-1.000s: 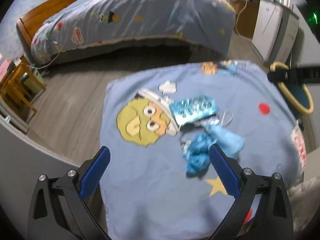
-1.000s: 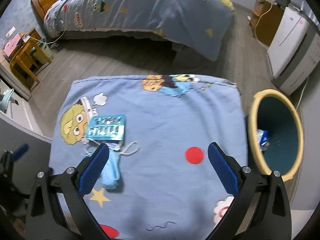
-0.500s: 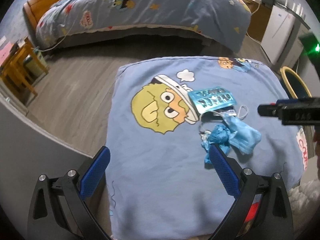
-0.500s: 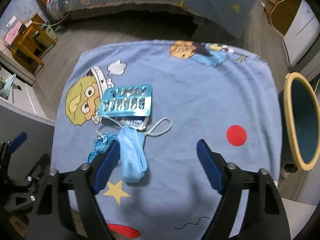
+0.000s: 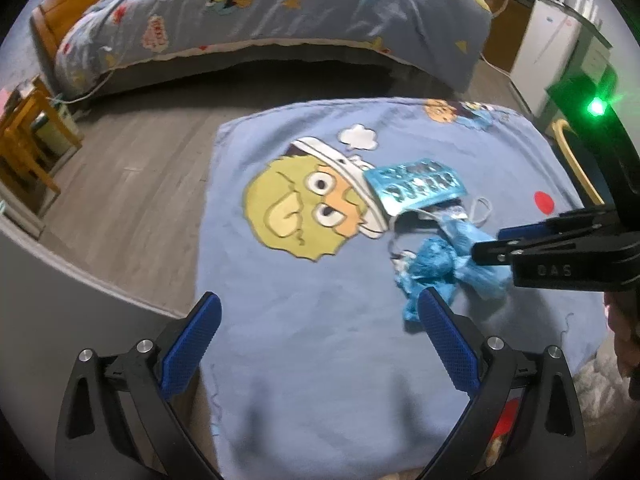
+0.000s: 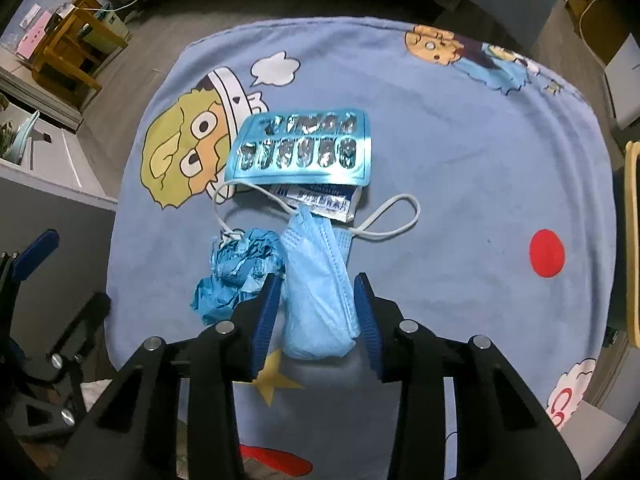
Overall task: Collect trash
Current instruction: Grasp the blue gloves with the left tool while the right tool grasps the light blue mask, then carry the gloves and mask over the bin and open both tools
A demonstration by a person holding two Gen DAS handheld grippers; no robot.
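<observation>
While your left gripper (image 5: 318, 344) hangs released over the blue cartoon-print cloth (image 5: 320, 360), its view shows your right gripper (image 5: 486, 254) reaching onto the folded light-blue face mask (image 5: 476, 276) beside the crumpled blue paper wad (image 5: 430, 270). From the right wrist, your fingers (image 6: 264, 316) bracket the mask, not yet clenched; close squarely, keeping clear of the wad and silver-blue blister pack (image 6: 302, 148).
</observation>
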